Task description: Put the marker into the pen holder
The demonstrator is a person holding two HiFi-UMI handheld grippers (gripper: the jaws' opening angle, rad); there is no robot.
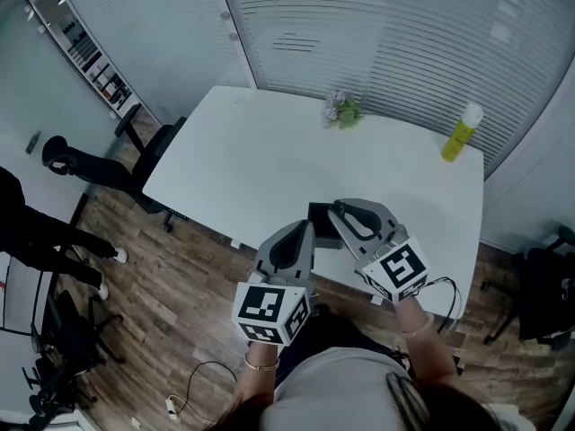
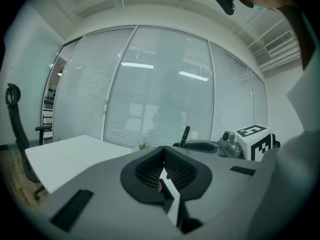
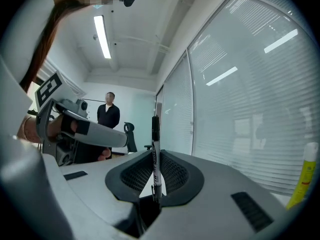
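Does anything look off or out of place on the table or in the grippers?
Nothing stands out. The marker stands straight in the right gripper, the pen holder sits upright near the table's front edge, and the yellow bottle stands upright.

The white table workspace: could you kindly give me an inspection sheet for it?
Surface: white table.
Job's things: marker upright in right gripper; black pen holder by both grippers' tips.
Clutter: yellow bottle, small plant at far edge.
Grippers: left gripper shut; right gripper shut on marker.
Cables: floor cable; looped cable at right gripper.
Surroundings: blinds, office chair, a person standing at left.
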